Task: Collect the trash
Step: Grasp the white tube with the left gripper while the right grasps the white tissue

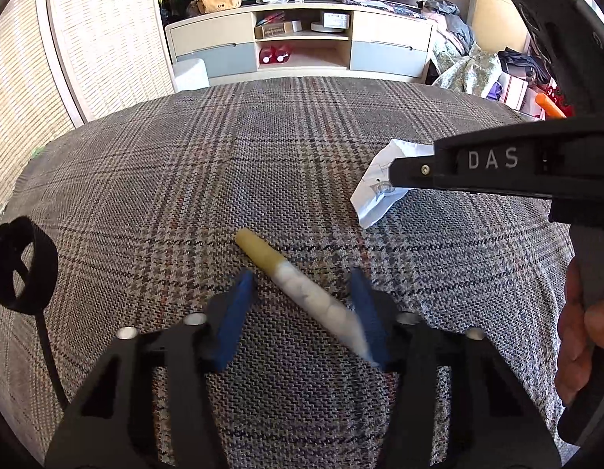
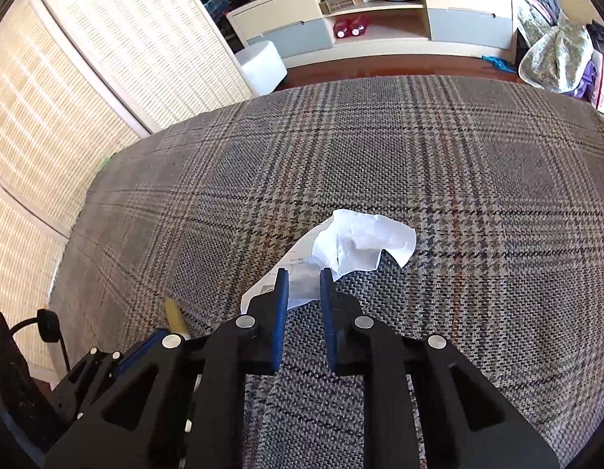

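Open plaid bedspread (image 1: 231,164) (left tool (image 1: 304,285) side)
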Tool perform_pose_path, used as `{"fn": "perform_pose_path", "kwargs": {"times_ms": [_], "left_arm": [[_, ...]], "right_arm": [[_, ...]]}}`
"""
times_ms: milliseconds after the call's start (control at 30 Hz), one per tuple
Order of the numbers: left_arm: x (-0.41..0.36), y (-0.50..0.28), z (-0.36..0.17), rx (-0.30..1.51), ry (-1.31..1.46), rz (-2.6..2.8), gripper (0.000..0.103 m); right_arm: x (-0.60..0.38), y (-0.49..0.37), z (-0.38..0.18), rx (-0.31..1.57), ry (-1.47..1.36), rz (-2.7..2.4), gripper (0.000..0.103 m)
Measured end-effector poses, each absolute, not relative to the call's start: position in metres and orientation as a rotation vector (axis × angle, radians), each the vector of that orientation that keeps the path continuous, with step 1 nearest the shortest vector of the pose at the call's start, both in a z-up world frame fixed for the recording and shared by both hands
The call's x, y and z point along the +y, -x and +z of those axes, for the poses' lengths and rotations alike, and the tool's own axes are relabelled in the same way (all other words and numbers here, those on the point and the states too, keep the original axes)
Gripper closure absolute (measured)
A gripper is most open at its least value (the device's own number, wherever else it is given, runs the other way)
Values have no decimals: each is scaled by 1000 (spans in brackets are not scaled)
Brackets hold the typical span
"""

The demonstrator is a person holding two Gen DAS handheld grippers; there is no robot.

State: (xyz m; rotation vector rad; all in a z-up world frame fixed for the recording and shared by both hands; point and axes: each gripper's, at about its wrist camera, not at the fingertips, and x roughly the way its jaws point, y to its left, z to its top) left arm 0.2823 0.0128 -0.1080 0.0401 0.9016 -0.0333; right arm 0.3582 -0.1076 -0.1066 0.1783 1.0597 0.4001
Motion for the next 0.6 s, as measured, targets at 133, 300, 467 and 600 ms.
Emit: {"fn": "perform_pose_path", "kwargs": {"times_ms": [133,300,467,600], "left_arm": [[17,-283,-107,900,-41,-30,83],[20,-269,-104,913,-65,-42,91],[24,-238,-93,924,-73,-61,92],[19,-202,-72,904,-97,-83,92]], "right_arm": [[-112,-354,-105,1053,-165,408,100],[-131,-334,-94,1045,-154,395,101],[-148,-298,-76,1034,-118,375,101],[-160,-264,-58,1024,-99,364,101]]}}
